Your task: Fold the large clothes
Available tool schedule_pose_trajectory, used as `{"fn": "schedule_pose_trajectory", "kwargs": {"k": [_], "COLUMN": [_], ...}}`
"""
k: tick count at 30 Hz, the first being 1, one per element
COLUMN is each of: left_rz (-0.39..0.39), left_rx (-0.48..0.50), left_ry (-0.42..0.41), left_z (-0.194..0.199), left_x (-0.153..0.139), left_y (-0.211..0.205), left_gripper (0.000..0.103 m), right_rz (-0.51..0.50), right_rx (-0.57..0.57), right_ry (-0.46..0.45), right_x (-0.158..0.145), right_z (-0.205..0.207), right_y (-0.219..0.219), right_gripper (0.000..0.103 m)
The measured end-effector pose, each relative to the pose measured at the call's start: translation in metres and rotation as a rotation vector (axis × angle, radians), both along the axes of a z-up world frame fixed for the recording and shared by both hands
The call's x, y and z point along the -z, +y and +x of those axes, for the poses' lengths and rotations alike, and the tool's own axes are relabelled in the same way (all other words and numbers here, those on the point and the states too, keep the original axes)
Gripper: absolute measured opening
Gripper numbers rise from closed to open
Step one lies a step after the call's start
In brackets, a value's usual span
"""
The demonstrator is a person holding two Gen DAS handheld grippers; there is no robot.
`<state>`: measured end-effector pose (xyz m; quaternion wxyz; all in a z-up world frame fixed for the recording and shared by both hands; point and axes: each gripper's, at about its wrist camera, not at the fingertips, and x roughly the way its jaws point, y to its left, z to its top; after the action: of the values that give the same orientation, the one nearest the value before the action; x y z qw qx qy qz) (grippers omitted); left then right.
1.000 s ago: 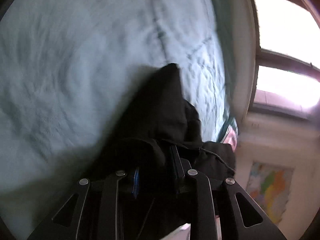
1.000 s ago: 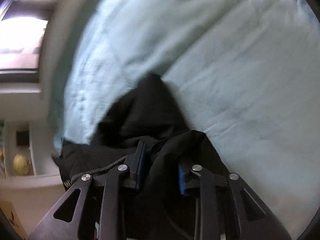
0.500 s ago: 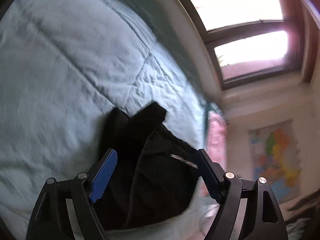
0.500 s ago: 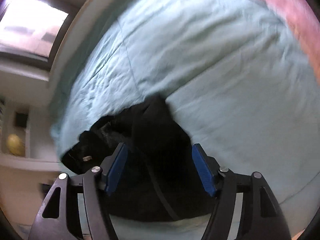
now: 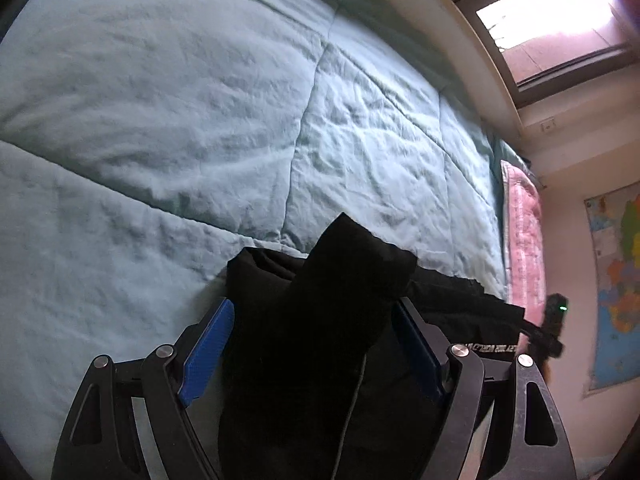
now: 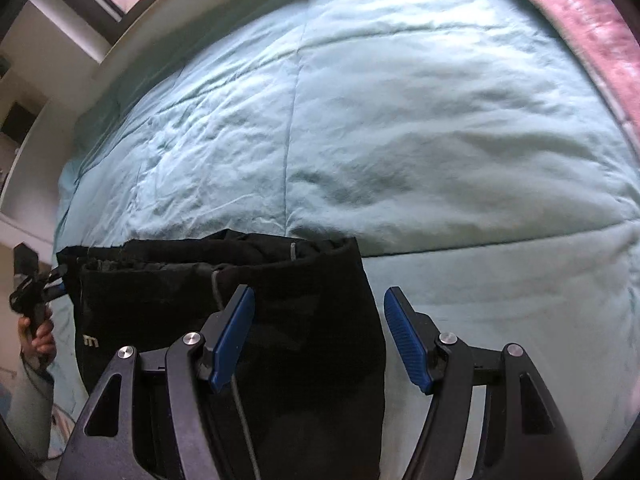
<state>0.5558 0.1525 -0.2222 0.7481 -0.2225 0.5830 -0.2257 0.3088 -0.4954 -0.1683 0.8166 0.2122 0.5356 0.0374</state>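
Observation:
A black garment (image 5: 320, 340) lies bunched on the light blue quilt (image 5: 200, 120) near the bed's front edge; a folded part sticks up between the left fingers. My left gripper (image 5: 312, 344) is open, its blue pads either side of the cloth. In the right wrist view the black garment (image 6: 224, 312) lies flat with a drawstring and white lettering. My right gripper (image 6: 320, 332) is open above the garment's right edge, left pad over cloth, right pad over the quilt (image 6: 400, 120). The other gripper (image 6: 32, 292) shows at the far left, at the garment's corner.
A pink blanket (image 5: 524, 240) runs along the bed's far side, also in the right wrist view (image 6: 592, 20). A window (image 5: 552, 12) and white sill stand behind the bed. A coloured map (image 5: 616, 288) hangs on the wall at right.
Both grippers were shut on the black garment a second ago and have opened, releasing it. The garment has dropped onto the quilt, and both grippers have pulled back.

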Motion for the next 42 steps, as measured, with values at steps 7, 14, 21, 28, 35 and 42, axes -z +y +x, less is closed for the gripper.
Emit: {"fn": "schedule_pose_trajectory", "kwargs": {"k": [7, 14, 21, 28, 35, 42], "left_rz": [-0.038, 0.023, 0.098, 0.255, 0.192, 0.192], "left_rx": [0.044, 0.000, -0.145, -0.160, -0.135, -0.201], "left_ry": [-0.005, -0.168, -0.208, 0.068, 0.028, -0.101], "left_z": [-0.001, -0.032, -0.003, 0.036, 0.038, -0.014], "left_x": [0.010, -0.055, -0.065, 0.060, 0.033, -0.042], "left_y": [-0.013, -0.009, -0.001, -0.018, 0.003, 0.051], "left_gripper": [0.020, 0.010, 0.010, 0.014, 0.036, 0.062], "right_rz": [0.042, -0.215, -0.335, -0.293, -0.242, -0.209], "right_rx": [-0.031, -0.005, -0.022, 0.007, 0.061, 0.107], "right_ry": [0.028, -0.132, -0.209, 0.122, 0.124, -0.024], "right_x": [0.038, -0.041, -0.078, 0.068, 0.052, -0.044], "right_z": [0.017, -0.017, 0.045, 0.090, 0.084, 0.017], "right_y": [0.005, 0.021, 0.044, 0.044, 0.028, 0.037], "right_gripper": [0.034, 0.014, 0.014, 0.015, 0.029, 0.050]}}
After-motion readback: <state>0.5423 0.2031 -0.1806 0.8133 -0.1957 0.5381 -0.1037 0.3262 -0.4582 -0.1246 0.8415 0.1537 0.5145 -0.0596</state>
